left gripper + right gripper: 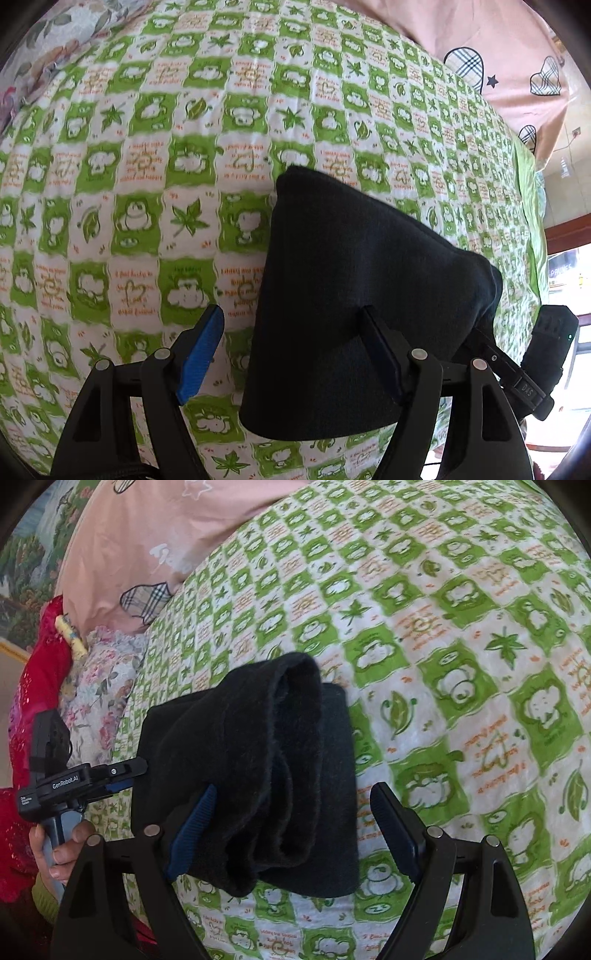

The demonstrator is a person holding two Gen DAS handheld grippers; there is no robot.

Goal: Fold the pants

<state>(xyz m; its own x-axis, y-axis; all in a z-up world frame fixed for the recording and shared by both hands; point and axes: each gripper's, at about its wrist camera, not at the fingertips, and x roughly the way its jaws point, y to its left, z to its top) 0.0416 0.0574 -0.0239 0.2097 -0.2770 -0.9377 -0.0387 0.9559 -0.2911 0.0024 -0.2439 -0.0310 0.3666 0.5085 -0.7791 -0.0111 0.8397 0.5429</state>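
Right wrist view: my right gripper (291,827) and left gripper (291,350) both hang spread and empty over the black fleece pants (251,775), folded into a thick bundle on the green frog-print checked bedsheet (461,664), whose raised top layer could, I judge, flop open if nudged.

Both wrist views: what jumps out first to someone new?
The folded black pants lie in a compact bundle mid-frame on the loud green-and-white frog-print sheet. Both grippers hover with jaws open, the right gripper straddling the bundle's near end, the left gripper at its side. A pink pillow sits at the bed's far edge.
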